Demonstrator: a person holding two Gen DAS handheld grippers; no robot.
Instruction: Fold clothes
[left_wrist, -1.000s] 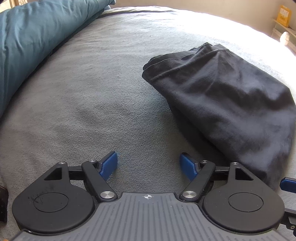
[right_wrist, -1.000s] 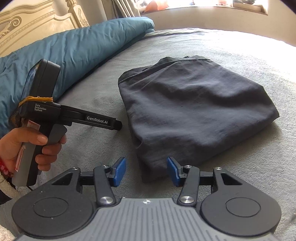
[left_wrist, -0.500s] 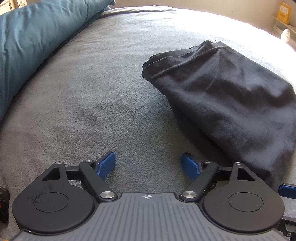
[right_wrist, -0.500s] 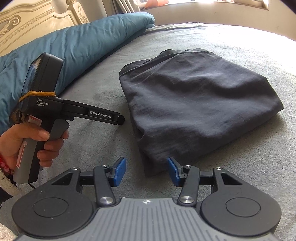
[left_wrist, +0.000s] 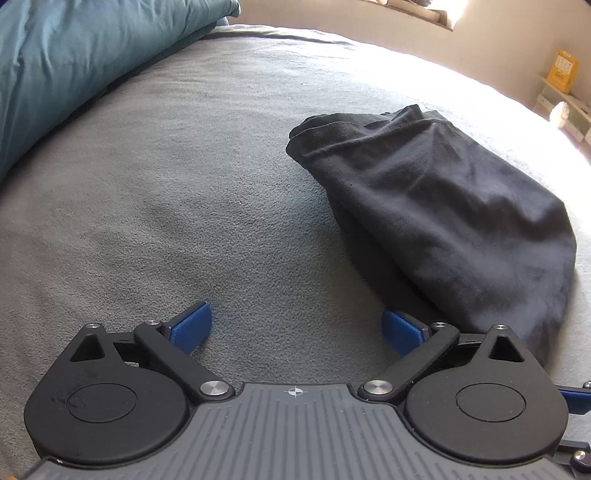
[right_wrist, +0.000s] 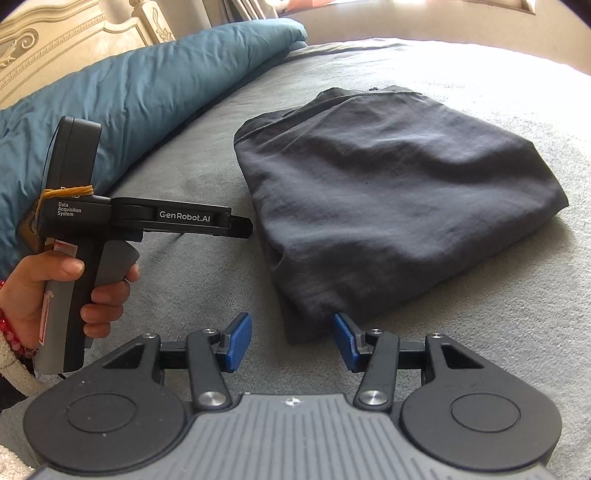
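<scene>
A black garment (left_wrist: 443, 206) lies folded into a thick bundle on the grey bed cover; it also shows in the right wrist view (right_wrist: 388, 192). My left gripper (left_wrist: 295, 328) is open and empty, low over the cover, left of the bundle's near corner. In the right wrist view the left gripper (right_wrist: 243, 227) is seen from the side, its tip close to the bundle's left edge. My right gripper (right_wrist: 291, 341) is open and empty, with the bundle's near corner just in front of its blue fingertips (right_wrist: 345, 338).
A teal duvet (left_wrist: 74, 66) is heaped along the left side of the bed and also shows in the right wrist view (right_wrist: 147, 92). A carved cream headboard (right_wrist: 74, 37) stands behind it. The grey cover (left_wrist: 166, 192) spreads wide to the left of the bundle.
Both grippers have pulled back slightly from the bundle and tilted up a little. The left gripper's jaws have opened wider. The garment has not moved.
</scene>
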